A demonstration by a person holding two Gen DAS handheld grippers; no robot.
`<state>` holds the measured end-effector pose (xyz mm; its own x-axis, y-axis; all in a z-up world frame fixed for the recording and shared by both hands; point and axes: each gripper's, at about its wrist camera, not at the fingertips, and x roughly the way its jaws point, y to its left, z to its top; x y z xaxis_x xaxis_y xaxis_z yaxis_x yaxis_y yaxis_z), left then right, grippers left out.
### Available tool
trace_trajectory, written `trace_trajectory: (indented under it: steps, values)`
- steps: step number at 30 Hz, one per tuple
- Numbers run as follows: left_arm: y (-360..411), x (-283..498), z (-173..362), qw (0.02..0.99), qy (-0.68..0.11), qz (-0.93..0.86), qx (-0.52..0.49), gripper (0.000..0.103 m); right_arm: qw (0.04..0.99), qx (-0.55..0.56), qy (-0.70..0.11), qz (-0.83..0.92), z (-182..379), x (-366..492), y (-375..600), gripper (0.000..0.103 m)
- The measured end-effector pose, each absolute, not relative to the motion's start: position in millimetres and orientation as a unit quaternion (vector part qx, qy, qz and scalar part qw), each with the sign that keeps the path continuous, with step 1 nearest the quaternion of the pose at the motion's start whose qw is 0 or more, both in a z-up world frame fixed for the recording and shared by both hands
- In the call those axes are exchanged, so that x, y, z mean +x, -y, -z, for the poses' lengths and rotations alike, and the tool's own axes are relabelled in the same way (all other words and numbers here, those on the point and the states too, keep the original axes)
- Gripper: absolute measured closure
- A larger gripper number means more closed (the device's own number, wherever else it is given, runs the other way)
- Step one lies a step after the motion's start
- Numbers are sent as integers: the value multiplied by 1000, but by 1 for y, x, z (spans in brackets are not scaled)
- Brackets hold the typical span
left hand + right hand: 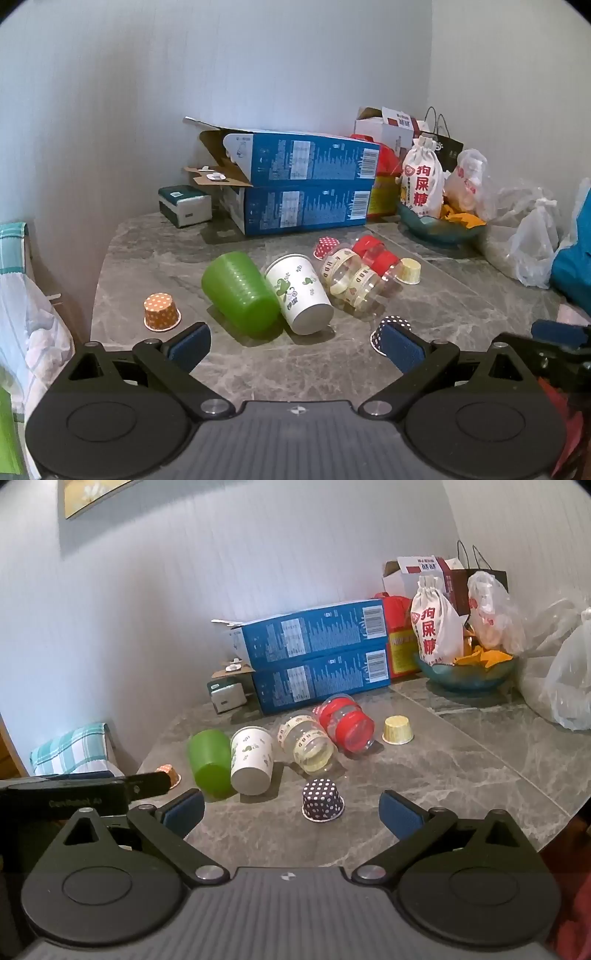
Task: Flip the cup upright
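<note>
**Spotter:** So, where do your grippers stand, and where's the cup?

**Operator:** Both are spread wide with nothing between the pads. My left gripper (295, 345) hovers low over the marble table (461, 306), and the green plastic cup (240, 291) lies on its side straight ahead at twelve o'clock, well apart from the fingertips. The white paper cup (301, 291) lies touching it at about one o'clock, base toward me.

**Spotter:** And the right side?

**Operator:** My right gripper (291, 810) sits just short of the navy polka-dot baking cup (323, 799), which is mouth-down at twelve. Two clear jars lie tipped beyond it: the tape-banded jar (306, 740) and the red-lidded jar (347, 722). A yellow baking cup (398, 730) stands inverted at one o'clock, an orange one (161, 312) at ten from my left.

**Spotter:** Why hold wide open?

**Operator:** I judge it's because the green cup is broad; the jaws need full spread to straddle its wall. Nothing is upright yet, so the task looks barely begun. Its neighbour touches it, so a careless grab could roll both.
</note>
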<state>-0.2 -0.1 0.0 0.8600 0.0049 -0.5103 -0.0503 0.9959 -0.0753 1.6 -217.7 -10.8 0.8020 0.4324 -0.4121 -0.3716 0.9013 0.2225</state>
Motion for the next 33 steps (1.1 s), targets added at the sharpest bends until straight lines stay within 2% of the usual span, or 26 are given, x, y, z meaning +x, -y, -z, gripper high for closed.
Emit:
trace_trajectory:
  steps: [5,12,33]
  values:
    - [5,0,0,966,-256,-21,-18,3,946,65,-234,-215,18,1,218,1]
    - [0,-9,-5,967,-248,-27,-43,3,945,70,-232,-220,-1,1,220,1]
    - [1,-22,-12,968,-244,-18,-47,3,947,70,-230,-216,4,-1,222,1]
